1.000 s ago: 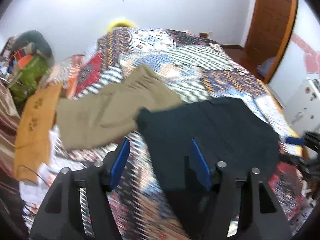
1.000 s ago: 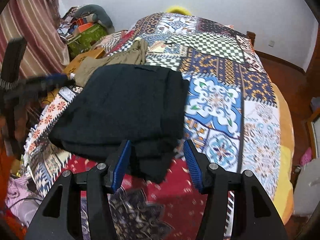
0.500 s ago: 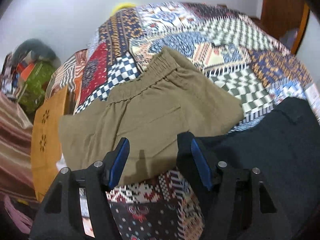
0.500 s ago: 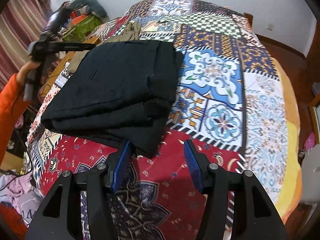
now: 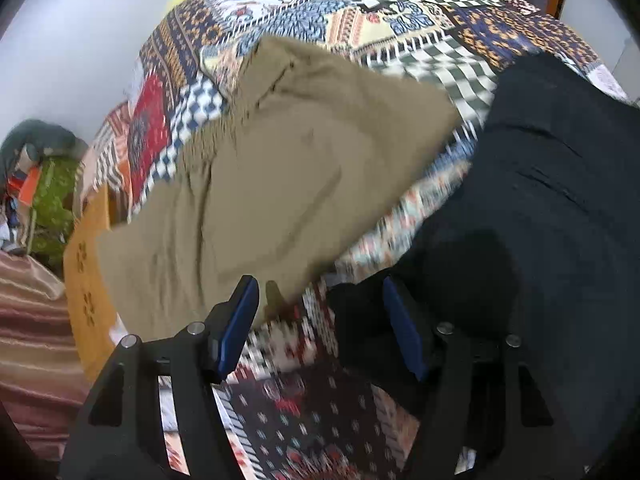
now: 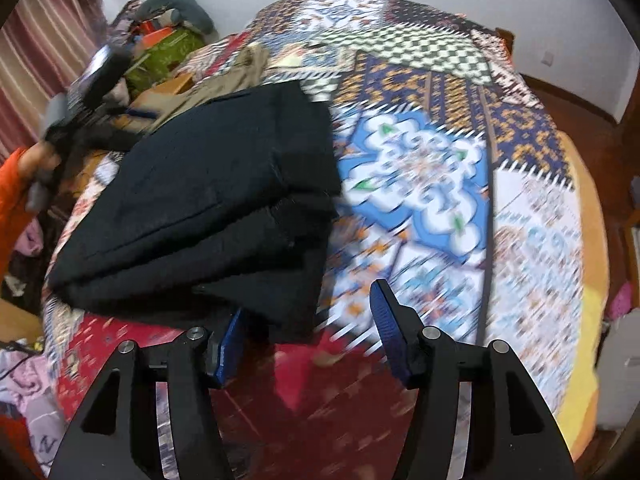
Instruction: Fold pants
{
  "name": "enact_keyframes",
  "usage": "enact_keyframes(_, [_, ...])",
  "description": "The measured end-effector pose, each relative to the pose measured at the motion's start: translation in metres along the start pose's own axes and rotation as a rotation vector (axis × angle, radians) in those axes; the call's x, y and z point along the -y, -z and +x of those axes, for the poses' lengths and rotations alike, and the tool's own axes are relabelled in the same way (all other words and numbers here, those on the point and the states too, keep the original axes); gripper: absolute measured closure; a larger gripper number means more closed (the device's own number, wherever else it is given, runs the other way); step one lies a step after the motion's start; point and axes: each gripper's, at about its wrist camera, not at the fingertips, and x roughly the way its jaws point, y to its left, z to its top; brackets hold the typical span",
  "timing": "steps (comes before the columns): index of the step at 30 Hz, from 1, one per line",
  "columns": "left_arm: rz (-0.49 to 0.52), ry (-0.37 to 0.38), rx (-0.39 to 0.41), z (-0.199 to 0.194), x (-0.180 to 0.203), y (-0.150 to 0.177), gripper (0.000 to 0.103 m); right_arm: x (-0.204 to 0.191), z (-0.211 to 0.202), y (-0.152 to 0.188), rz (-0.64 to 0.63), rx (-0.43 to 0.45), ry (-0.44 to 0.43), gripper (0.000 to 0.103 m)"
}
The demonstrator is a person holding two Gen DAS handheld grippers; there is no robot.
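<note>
Folded black pants (image 6: 208, 208) lie on the patterned bedspread (image 6: 440, 184); they fill the right of the left wrist view (image 5: 540, 216). Folded khaki pants (image 5: 272, 192) lie to their left and peek out behind the black pile in the right wrist view (image 6: 236, 76). My left gripper (image 5: 320, 312) is open and empty, low over the gap between both pairs, its right finger at the black pants' corner. My right gripper (image 6: 308, 320) is open and empty, at the black pants' near right corner. The left gripper and hand show in the right wrist view (image 6: 88, 112).
An orange cloth (image 5: 84, 280) hangs at the bed's left edge. A green bag and clutter (image 6: 168, 48) sit beside the bed at the far left. A striped curtain (image 6: 24, 60) hangs on the left. The bed's right half shows bare quilt.
My left gripper has swung left and down toward the gap between the khaki and black pants. My right gripper has moved closer to the black pants' corner. Both views are motion-blurred.
</note>
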Motion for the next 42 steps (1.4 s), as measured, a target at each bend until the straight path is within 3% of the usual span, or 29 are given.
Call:
enact_keyframes(3, [-0.064, 0.059, -0.001, -0.009, -0.003, 0.025, 0.039, 0.018, 0.004, -0.016, 0.04, 0.017, 0.029, 0.049])
enact_keyframes(7, [-0.113, 0.081, 0.033, -0.03, 0.009, 0.055, 0.039, 0.031, -0.004, -0.027, 0.068, 0.055, 0.078, 0.048])
enact_keyframes(16, [-0.128, 0.225, 0.12, -0.079, 0.066, 0.097, 0.039, 0.036, -0.049, -0.007, 0.075, 0.123, 0.12, 0.047])
enact_keyframes(18, [-0.113, 0.216, 0.148, -0.09, 0.081, 0.1, 0.039, 0.033, -0.054, -0.003, 0.069, 0.127, 0.129, 0.047])
enact_keyframes(22, [-0.103, 0.128, 0.172, -0.109, 0.088, 0.098, 0.039, 0.023, -0.064, -0.002, 0.06, 0.15, 0.113, 0.047])
enact_keyframes(28, [-0.201, 0.119, 0.272, -0.142, 0.068, 0.087, 0.039, -0.013, -0.084, 0.001, -0.011, 0.221, 0.058, 0.047])
enact_keyframes(34, [-0.228, 0.196, 0.327, -0.145, 0.085, 0.073, 0.038, -0.047, -0.07, 0.002, -0.079, 0.222, -0.019, 0.047])
enact_keyframes(42, [-0.228, 0.242, 0.269, -0.106, 0.114, 0.076, 0.037, -0.055, -0.021, 0.016, -0.093, 0.092, -0.072, 0.047])
